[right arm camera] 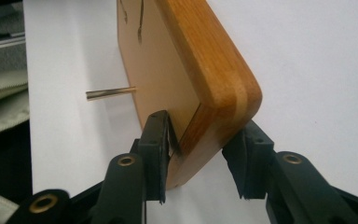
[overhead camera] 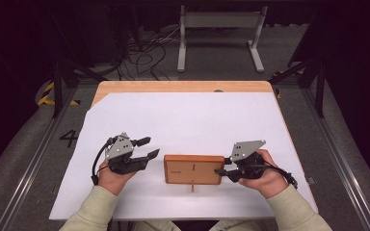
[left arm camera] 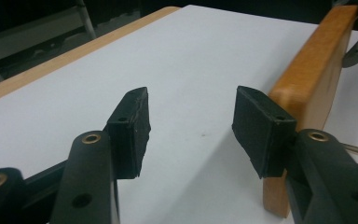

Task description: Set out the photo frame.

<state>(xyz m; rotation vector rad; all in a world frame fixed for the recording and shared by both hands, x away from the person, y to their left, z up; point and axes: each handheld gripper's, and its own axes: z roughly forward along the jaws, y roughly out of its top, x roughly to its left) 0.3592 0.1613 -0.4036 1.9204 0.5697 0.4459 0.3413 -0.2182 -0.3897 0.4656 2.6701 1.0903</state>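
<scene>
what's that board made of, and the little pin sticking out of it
The board looks like wood with a smooth amber varnish: grain and a paler glued layer show along its rounded edge. The pin looks like metal, perhaps brass, going by its thin yellowish shiny shaft; plated steel cannot be ruled out.

- Pale cream sleeves (overhead camera: 92, 208) are worn on both forearms.
- Black two-jaw grippers, left (overhead camera: 147, 147) and right (overhead camera: 220, 172), are topped by grey three-cornered plates.
- Brass-ringed pivots (left arm camera: 91, 138) are seen; black cables (overhead camera: 96, 166) are trailed.
</scene>
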